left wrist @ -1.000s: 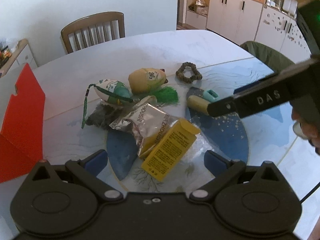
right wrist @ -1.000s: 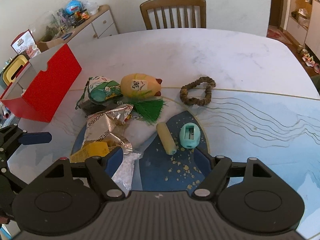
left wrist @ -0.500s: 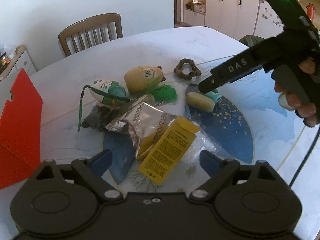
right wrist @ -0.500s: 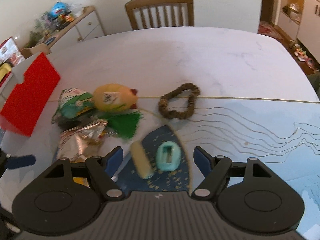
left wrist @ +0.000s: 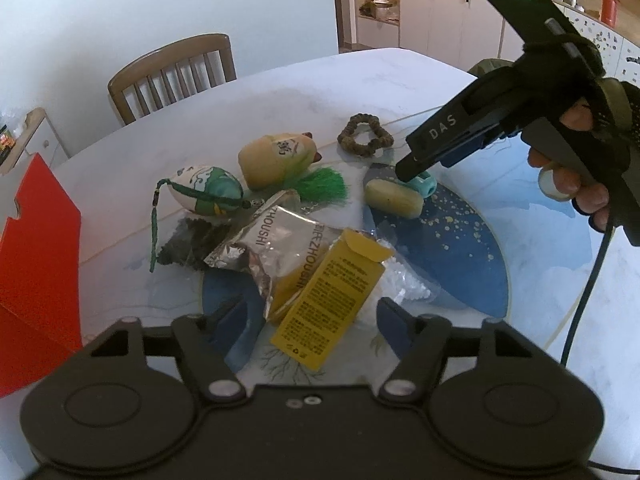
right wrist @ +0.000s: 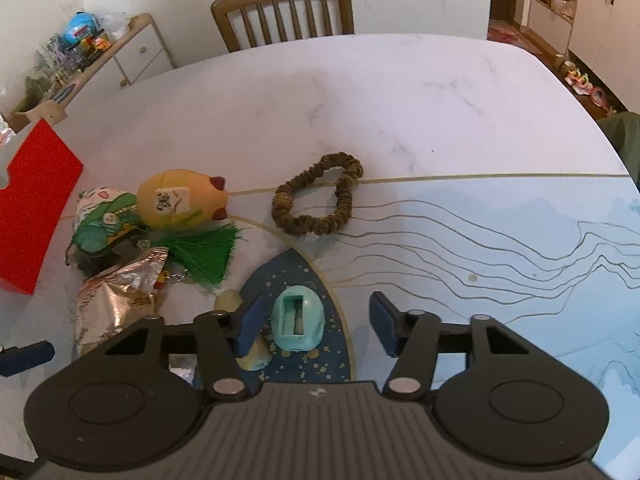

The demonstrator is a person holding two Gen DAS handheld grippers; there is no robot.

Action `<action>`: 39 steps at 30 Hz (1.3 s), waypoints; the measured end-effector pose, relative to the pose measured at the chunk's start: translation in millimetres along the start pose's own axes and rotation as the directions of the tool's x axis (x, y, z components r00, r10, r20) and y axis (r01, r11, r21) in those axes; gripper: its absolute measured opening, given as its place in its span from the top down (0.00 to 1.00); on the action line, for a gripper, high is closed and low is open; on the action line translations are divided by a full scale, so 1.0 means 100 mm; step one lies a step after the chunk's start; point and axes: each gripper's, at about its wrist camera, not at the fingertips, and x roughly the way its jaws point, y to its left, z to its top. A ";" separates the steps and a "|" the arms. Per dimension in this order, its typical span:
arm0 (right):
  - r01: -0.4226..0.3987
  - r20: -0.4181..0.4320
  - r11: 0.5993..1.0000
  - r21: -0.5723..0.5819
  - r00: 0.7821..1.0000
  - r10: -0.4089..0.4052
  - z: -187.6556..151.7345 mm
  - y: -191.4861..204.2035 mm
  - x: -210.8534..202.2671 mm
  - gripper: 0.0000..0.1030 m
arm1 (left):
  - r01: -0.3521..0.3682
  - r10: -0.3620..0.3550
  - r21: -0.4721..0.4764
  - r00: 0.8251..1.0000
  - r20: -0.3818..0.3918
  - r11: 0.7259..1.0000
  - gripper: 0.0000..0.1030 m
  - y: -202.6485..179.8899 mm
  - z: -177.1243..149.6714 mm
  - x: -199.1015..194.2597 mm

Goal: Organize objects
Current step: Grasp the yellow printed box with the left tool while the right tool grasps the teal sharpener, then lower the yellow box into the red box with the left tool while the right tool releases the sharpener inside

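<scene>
While teal sharpener [right wrist: 298, 322] lies between jaws of right hand-held gripper [right wrist: 316, 326], jaws just closing, pads not yet pressed on it. Small, rigid, light, smooth; to be pinched across its flat sides. Left hand-held gripper [left wrist: 308, 320] also closing, unclamped, around yellow box [left wrist: 326, 300], near sharpener. Counted on counter [right wrist: 400, 100]: one sharpener, one box, one cream roll [left wrist: 394, 199], one brown scrunchie [right wrist: 318, 200].

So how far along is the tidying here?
Nothing looks sorted yet: the whole pile lies on the table, outside the red box. In hand: the right hand-held gripper, jaws closing, straddles the teal sharpener; the left hand-held gripper straddles the yellow carton. Everything remains.
</scene>
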 end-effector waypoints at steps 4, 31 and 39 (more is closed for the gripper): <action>-0.007 -0.005 1.000 0.006 1.000 0.007 0.00 0.00 0.04 0.51 | -0.004 0.004 0.020 1.000 0.006 1.000 0.46 -0.02 0.00 0.01; -0.034 0.043 0.999 0.015 0.998 0.034 -0.18 0.22 -0.52 0.71 | 0.068 -0.070 -0.188 0.998 -0.004 0.980 0.72 0.37 -0.05 -0.13; -0.091 0.067 0.995 -0.034 0.993 0.093 -0.30 0.62 -0.90 0.71 | 0.093 -0.087 -0.272 0.996 0.034 0.958 0.72 0.69 -0.04 -0.48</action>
